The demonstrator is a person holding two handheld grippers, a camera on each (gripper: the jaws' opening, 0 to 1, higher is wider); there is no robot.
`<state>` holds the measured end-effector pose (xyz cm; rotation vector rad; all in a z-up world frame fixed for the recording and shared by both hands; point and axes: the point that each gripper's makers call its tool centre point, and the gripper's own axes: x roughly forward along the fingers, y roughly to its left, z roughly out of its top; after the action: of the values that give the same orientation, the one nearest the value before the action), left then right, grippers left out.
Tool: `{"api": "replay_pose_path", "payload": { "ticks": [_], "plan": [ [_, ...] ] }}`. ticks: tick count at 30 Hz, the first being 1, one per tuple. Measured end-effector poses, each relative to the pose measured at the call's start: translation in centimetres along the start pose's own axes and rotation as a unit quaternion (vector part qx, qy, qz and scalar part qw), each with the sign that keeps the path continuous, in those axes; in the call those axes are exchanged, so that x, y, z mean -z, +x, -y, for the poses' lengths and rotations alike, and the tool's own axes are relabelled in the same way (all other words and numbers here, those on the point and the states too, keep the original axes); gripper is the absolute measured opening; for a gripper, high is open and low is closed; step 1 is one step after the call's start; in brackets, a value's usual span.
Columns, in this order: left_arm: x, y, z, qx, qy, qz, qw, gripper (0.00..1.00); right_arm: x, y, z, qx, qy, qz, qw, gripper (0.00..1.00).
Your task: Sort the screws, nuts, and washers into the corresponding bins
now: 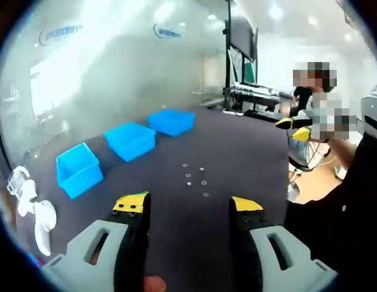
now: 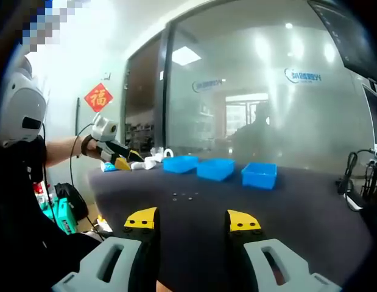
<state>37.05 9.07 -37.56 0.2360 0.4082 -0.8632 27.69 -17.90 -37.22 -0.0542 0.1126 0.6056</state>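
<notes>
Three blue plastic bins (image 1: 130,140) line our dark table (image 1: 237,158), contents hidden; small metal fasteners (image 1: 196,180) lie nearby. Left gripper (image 1: 189,208) and right gripper (image 2: 192,222) gape wide, holding nothing.

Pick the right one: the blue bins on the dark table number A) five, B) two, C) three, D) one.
C: three blue bins stand in a row on the dark table beyond the small loose parts; the right gripper view shows the same three.
</notes>
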Motion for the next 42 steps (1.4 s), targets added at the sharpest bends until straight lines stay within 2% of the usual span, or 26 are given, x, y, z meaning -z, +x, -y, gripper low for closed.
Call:
{"api": "replay_pose_path", "payload": {
  "ticks": [4,9,14,20,21,26,30,35,42],
  "plan": [
    [0.0,1.6,-0.7,-0.005,0.007,-0.021,0.9997,0.51,0.1,-0.1,0.0,0.0,0.001,0.001,1.0,0.38],
    [-0.2,3.4,-0.9,0.005,0.013,-0.041,0.9991,0.5,0.2,-0.3,0.0,0.002,0.004,0.002,1.0,0.38],
    [-0.1,5.2,-0.2,0.026,0.016,-0.071,0.997,0.5,0.3,-0.5,0.1,0.005,0.007,0.002,1.0,0.38],
    [0.0,7.3,0.7,0.038,0.022,-0.102,0.9938,0.48,0.5,-0.6,0.0,0.007,0.011,0.002,0.9999,0.38],
    [0.1,7.6,1.7,0.04,0.022,-0.106,0.9933,0.47,0.6,-0.6,0.1,0.007,0.012,0.002,0.9999,0.38],
    [0.9,9.1,2.3,0.049,0.03,-0.135,0.9892,0.45,0.6,-0.6,0.1,0.008,0.015,0.004,0.9999,0.38],
    [1.7,9.9,2.7,0.069,0.032,-0.16,0.9842,0.43,0.7,-0.6,0.2,0.007,0.016,0.004,0.9998,0.38],
    [1.9,11.0,2.0,0.071,0.042,-0.176,0.9809,0.37,0.9,-0.6,0.2,0.007,0.02,0.003,0.9998,0.38],
    [2.4,11.8,1.6,0.078,0.052,-0.199,0.9755,0.36,1.1,-0.5,0.4,0.007,0.024,0.003,0.9997,0.38]
  ]
}}
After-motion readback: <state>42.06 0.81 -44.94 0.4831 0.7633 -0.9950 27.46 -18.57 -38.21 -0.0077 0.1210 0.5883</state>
